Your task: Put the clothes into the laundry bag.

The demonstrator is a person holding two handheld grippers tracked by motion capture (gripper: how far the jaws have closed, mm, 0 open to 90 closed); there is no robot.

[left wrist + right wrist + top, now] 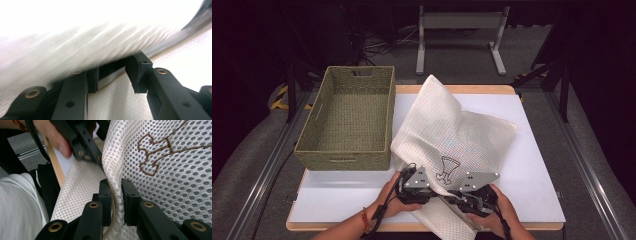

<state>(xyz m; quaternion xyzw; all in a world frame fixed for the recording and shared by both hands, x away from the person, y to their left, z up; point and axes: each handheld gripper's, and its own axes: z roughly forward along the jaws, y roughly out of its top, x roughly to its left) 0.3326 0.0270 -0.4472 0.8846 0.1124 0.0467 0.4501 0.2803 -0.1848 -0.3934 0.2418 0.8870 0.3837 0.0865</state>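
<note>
A white mesh cloth point(452, 130) with a brown embroidered figure point(447, 167) lies half lifted and folded on the white tabletop point(537, 165). My right gripper point(116, 195) is shut on a folded edge of this cloth point(175, 182), just below the embroidery point(160, 152). From above, the right gripper point(472, 192) sits at the table's front edge, and the left gripper point(418, 186) is close beside it. In the left gripper view, the jaws of the left gripper point(112, 72) stand apart with blurred cloth point(75, 50) draped over their tips and nothing pinched.
An empty green woven basket point(347, 117) stands on the table's left side, touching the cloth's left edge. A grey table frame point(459, 30) stands on the floor behind. Bare white tabletop lies to the right of the cloth and in front of the basket.
</note>
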